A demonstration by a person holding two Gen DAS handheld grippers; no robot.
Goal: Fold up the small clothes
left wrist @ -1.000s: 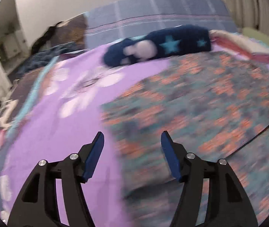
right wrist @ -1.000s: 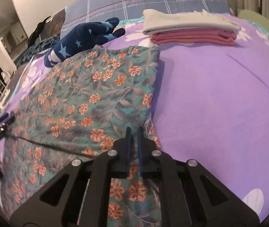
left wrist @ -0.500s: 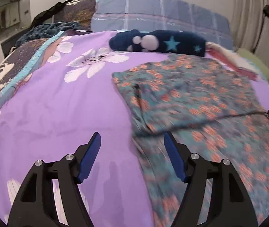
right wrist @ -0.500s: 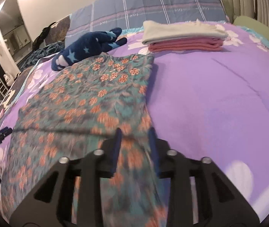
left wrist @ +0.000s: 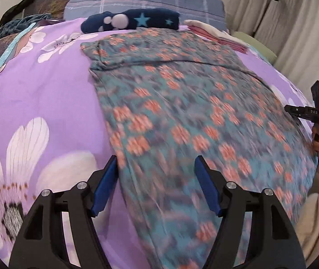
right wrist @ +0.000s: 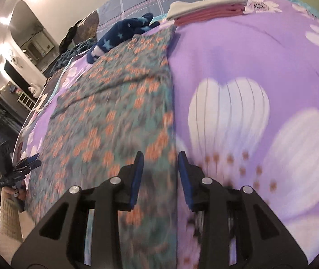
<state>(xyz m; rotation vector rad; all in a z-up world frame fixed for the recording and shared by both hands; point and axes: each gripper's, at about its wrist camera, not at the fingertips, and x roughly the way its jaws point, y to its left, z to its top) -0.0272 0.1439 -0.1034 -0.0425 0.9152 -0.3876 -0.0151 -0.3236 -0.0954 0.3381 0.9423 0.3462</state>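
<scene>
Floral garment lies flat on the purple bedsheet, far end folded over. Thin, limp, light, so I'd pinch the near corners. Left gripper wide open, right gripper part open, both empty.

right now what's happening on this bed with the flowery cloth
A person with a gripper in each hand is folding a floral garment spread on the purple bedspread. Both the left gripper and right gripper are open, each over a near edge of the cloth, gripping nothing. A folded pile and a navy star-print item sit at the far end.
</scene>
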